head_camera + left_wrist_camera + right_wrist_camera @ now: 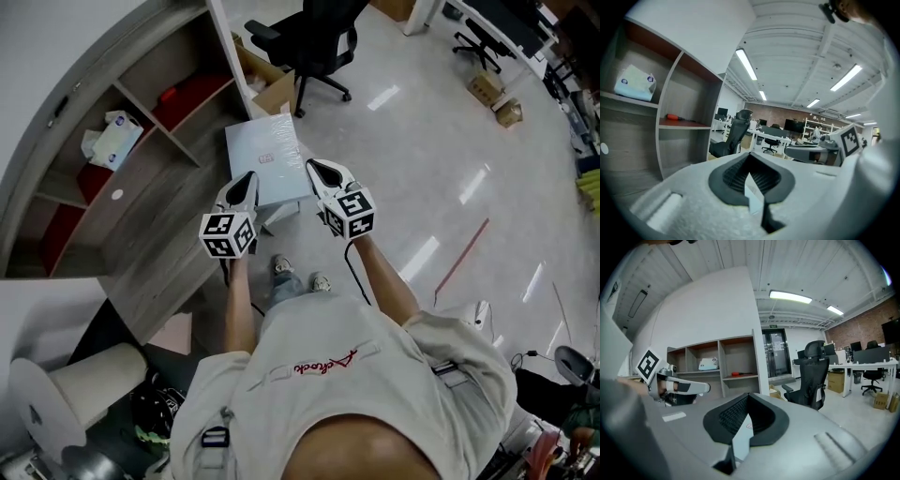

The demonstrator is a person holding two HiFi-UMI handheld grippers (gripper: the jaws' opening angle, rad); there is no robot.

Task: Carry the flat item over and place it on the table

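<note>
The flat item [266,157] is a thin pale blue-grey square panel, held level in front of me over the floor. My left gripper [247,181] is shut on its near left edge and my right gripper [316,171] is shut on its near right edge. In the left gripper view the panel's thin edge [753,196] sits pinched between the dark ribbed pads of the left gripper [750,174]. The right gripper view shows the same: the panel's edge [740,438] is clamped in the right gripper [747,416]. No table top for placing shows in the head view.
A grey wooden shelf unit [141,202] stands close on the left, with a tissue pack [112,139] and a red item [192,92] in its compartments. Ahead are a black office chair [314,42] and an open cardboard box [270,86]. Desks [862,365] stand far across the glossy floor.
</note>
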